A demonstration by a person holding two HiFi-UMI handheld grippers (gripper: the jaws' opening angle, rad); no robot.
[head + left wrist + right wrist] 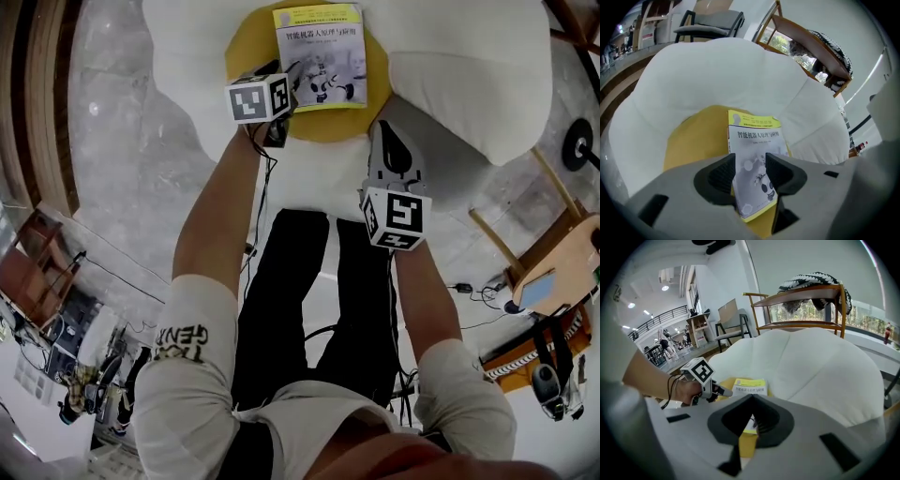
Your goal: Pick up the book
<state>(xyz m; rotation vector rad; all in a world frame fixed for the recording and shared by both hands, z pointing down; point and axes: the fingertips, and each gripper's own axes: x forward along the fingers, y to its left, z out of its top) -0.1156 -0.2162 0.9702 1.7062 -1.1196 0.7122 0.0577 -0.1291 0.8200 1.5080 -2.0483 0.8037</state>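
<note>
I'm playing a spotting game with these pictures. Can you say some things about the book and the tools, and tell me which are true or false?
1. The book lies on a yellow cushion. True.
2. The left tool has its jaws shut tight. False: they stand apart, with the book showing between them.
3. The right tool grips the book. False: its jaws are together and empty, back from the book.
4. The yellow cushion sits on a white seat. True.
5. The book has a red cover. False: it is white and grey with yellow edges.
</note>
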